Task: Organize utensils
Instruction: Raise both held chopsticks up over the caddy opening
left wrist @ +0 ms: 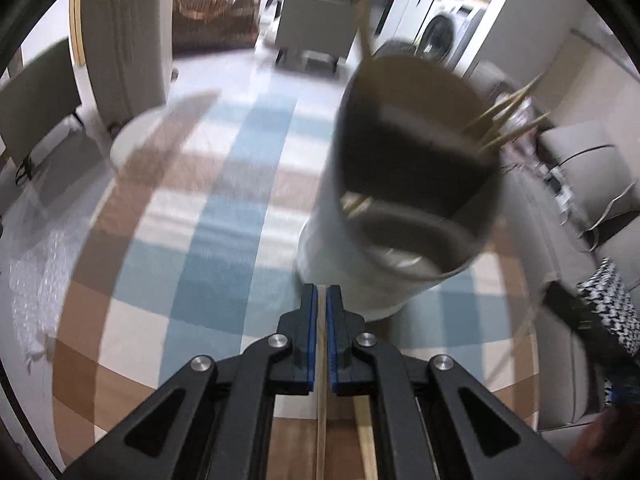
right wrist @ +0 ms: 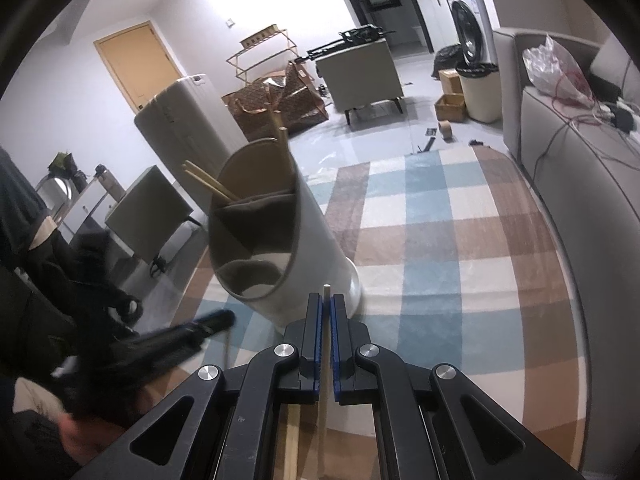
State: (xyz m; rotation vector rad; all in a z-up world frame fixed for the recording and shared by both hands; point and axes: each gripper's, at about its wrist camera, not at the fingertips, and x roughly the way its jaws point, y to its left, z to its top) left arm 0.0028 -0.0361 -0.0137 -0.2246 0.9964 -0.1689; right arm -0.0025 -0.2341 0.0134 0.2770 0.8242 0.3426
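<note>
Two grippers, left gripper [left wrist: 322, 300] and right gripper [right wrist: 326, 308], each clamped on one chopstick [left wrist: 322, 360], poised beside divided holder [right wrist: 260, 232], likely for dropping in.

You're over a checked blue, brown and white rug [right wrist: 440, 216] on pale floor; a grey sofa [right wrist: 560, 168] lines its right edge, a wooden door [right wrist: 134, 64] stands far left, a washing machine [right wrist: 468, 28] far right.

1. A checked rug [right wrist: 440, 216] in blue, brown and cream is lying across the floor.
2. A grey sofa [right wrist: 568, 152] is standing beside it, carrying a plastic bag [right wrist: 556, 68].
3. A washing machine [right wrist: 468, 28] is showing behind.
4. A wooden door [right wrist: 134, 66] is standing shut.
</note>
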